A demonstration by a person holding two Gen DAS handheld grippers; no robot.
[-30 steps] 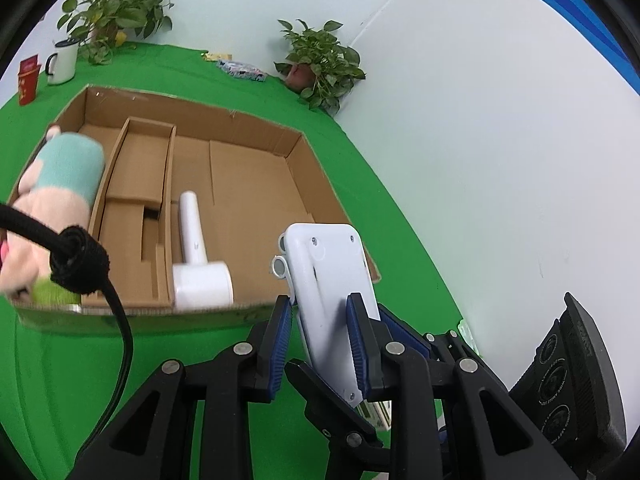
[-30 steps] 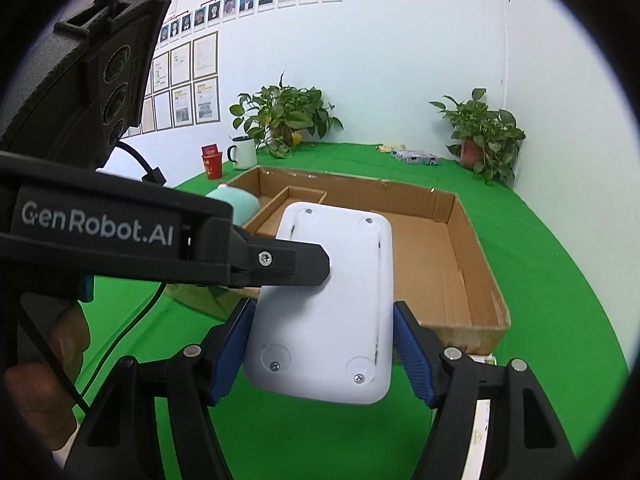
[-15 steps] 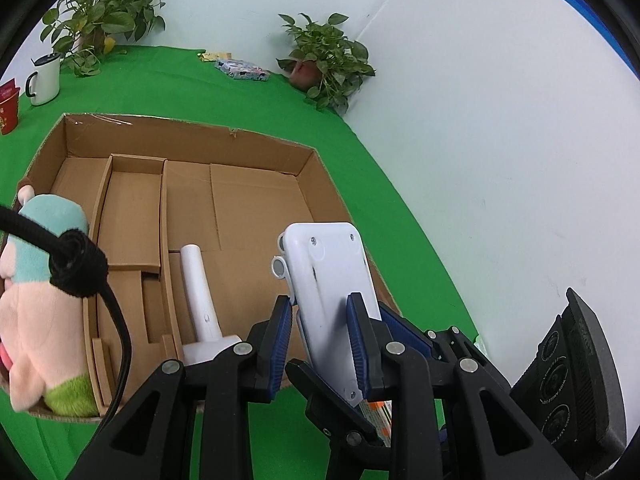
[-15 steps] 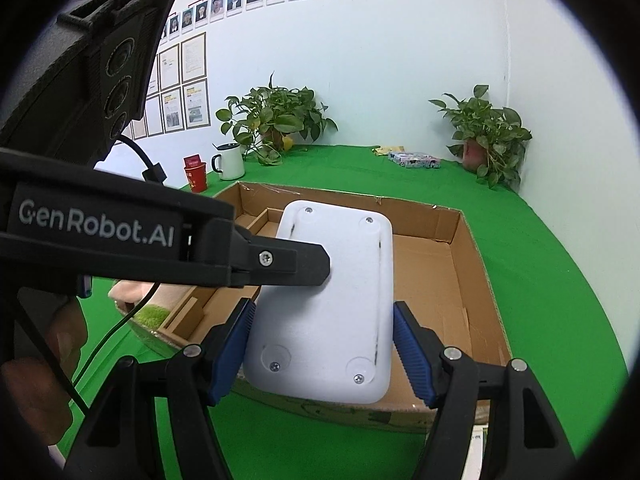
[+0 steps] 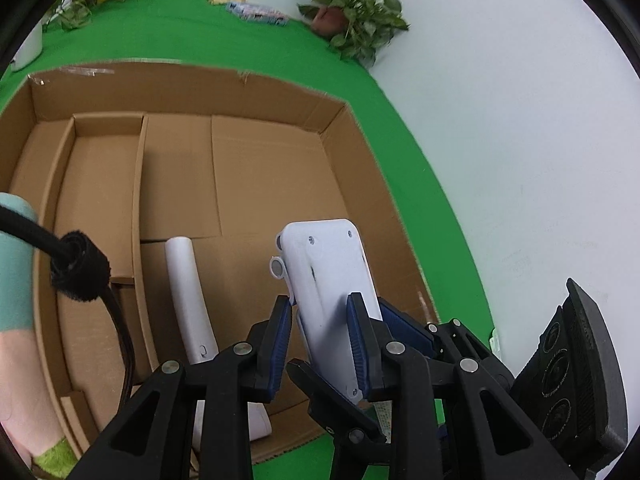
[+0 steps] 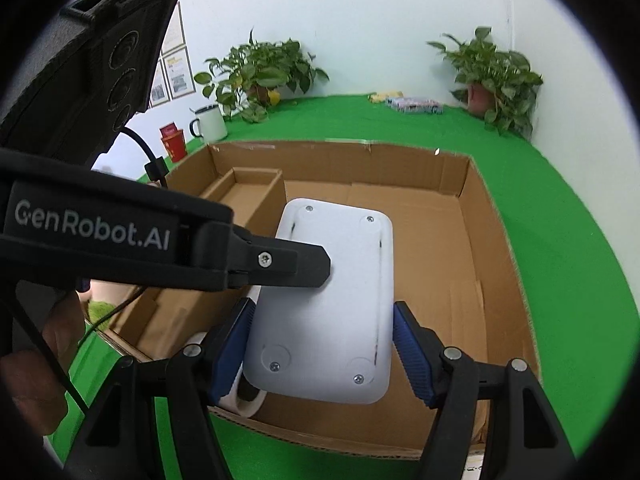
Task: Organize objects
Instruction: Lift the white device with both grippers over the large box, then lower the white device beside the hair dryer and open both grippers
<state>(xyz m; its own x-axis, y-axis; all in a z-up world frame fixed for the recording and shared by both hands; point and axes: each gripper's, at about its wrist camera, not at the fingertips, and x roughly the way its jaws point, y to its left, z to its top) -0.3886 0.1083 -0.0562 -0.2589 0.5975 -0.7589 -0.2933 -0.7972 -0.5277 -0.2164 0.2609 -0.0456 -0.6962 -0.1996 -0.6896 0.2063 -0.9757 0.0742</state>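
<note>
Clamping the white device (image 5: 328,280) from two sides, your left gripper (image 5: 320,344) pinches its thin edges with narrow jaws, while your right gripper (image 6: 324,344) spans its broad back with the blue pads (image 6: 234,344) set wide against the long sides. You hold the device over the lower right part of the cardboard box (image 6: 496,240), tilted, its far end pointing into the box. The box's near rim sits low in the right wrist frame, right below the grippers; the right wall runs close beside the device. Bare cardboard floor lies open ahead and to the right of it. At lower left in the left wrist frame a white hair dryer (image 5: 188,296) lies on the floor, just beside the left gripper, and a cardboard divider (image 5: 138,216) stands beyond it. A plush toy (image 5: 16,320) fills the far left edge. Compared with a second ago, you have carried the device from in front of the box to above its floor, and both grips are unchanged.
</note>
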